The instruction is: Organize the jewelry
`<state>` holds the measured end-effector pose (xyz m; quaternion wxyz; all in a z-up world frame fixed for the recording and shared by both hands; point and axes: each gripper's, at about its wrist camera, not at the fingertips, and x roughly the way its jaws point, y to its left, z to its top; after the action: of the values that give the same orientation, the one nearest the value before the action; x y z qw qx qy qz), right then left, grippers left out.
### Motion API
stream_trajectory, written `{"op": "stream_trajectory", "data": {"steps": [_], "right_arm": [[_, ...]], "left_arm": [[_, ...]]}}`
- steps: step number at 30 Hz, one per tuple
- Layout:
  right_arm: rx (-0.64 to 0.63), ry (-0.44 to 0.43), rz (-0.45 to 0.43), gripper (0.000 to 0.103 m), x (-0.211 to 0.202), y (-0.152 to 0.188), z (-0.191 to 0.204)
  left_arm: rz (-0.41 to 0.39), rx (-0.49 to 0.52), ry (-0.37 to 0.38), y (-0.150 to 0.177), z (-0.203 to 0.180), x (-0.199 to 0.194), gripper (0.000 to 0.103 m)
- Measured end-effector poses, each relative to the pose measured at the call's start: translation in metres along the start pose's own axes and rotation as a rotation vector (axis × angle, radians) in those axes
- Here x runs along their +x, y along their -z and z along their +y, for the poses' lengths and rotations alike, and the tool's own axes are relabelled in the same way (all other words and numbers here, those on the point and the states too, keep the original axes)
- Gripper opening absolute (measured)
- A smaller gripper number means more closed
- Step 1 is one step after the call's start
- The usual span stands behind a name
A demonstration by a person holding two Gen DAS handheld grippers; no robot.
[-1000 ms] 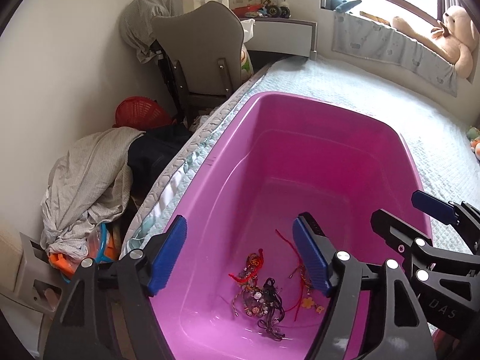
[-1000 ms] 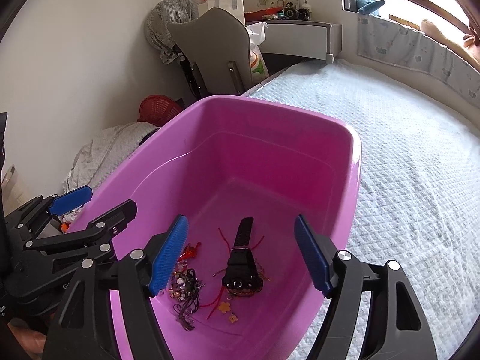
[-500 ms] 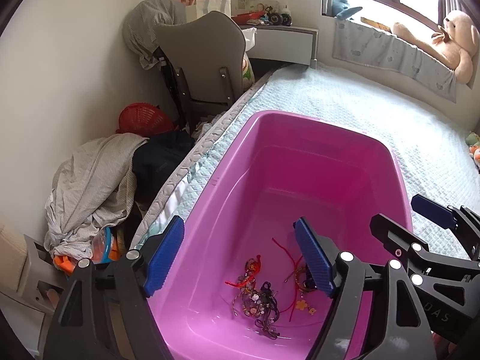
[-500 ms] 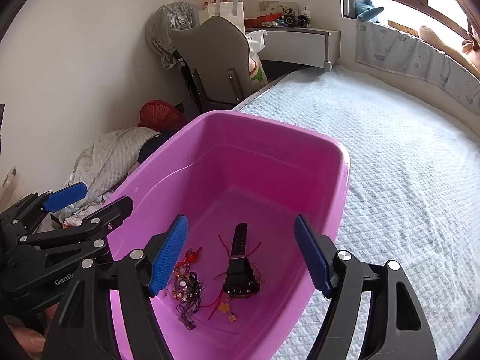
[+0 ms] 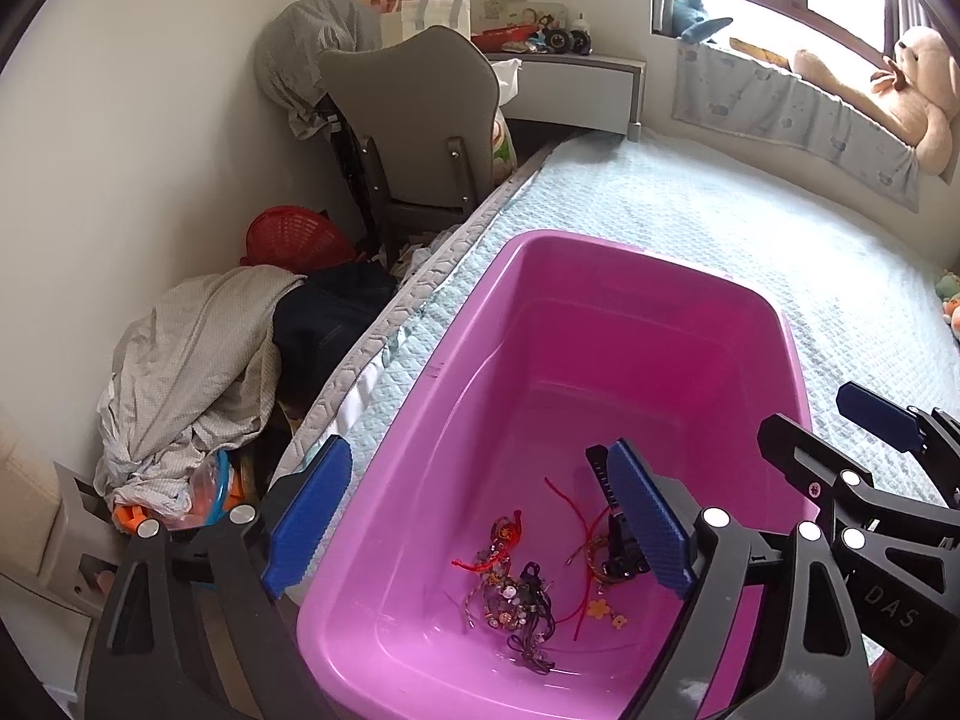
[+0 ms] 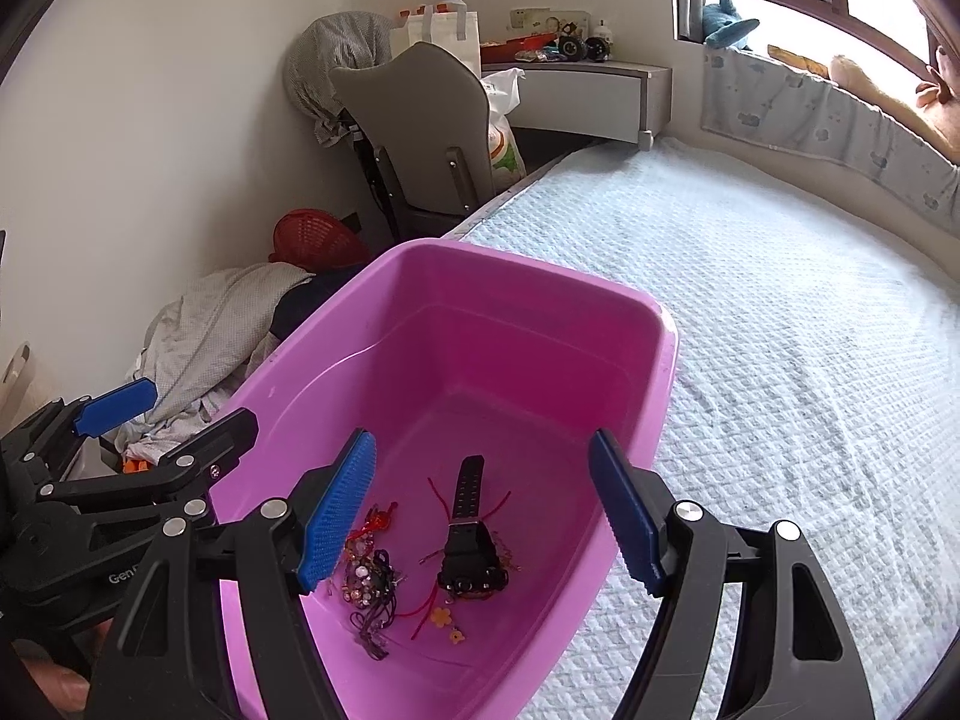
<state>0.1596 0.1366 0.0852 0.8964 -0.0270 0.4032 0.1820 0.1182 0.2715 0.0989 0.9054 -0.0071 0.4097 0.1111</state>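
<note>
So, quick rundown:
Where stuff is: the black watch point(image 6: 471, 540), beaded bracelets point(image 6: 366, 579) and red cords point(image 5: 573, 510) all lie tangled at the near end of the pink tub point(image 5: 600, 312) on the bed point(image 6: 780, 330).
Left gripper point(image 5: 480, 519): jaws opening, nothing between them.
Right gripper point(image 6: 483, 516): wide apart, empty, above the watch.
Handling: watch looks stiff and chunky, I'd pinch the strap. Cords and beads are light and floppy, probably snag each other.
Hard to see: the tangle itself, can't count pieces.
</note>
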Motion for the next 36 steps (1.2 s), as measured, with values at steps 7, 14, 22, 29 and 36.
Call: {"op": "stream_trajectory", "data": {"steps": [7, 14, 22, 29, 36], "right_arm": [[0.001, 0.002, -0.001, 0.07, -0.004, -0.001, 0.0], [0.003, 0.001, -0.011, 0.07, -0.01, -0.002, 0.0], [0.0, 0.009, -0.017, 0.07, -0.015, -0.002, 0.001], [0.0, 0.008, -0.019, 0.07, -0.018, -0.003, 0.002], [-0.002, 0.009, -0.018, 0.07, -0.019, -0.003, 0.003]], "left_arm": [[0.006, -0.011, -0.003, -0.001, 0.002, -0.001, 0.09], [0.005, -0.013, -0.003, -0.002, 0.002, -0.003, 0.091], [0.005, -0.013, -0.006, -0.001, 0.001, -0.005, 0.092], [0.01, -0.016, -0.017, -0.002, 0.001, -0.007, 0.094], [0.013, -0.006, -0.02, -0.001, 0.002, -0.009, 0.094]]}}
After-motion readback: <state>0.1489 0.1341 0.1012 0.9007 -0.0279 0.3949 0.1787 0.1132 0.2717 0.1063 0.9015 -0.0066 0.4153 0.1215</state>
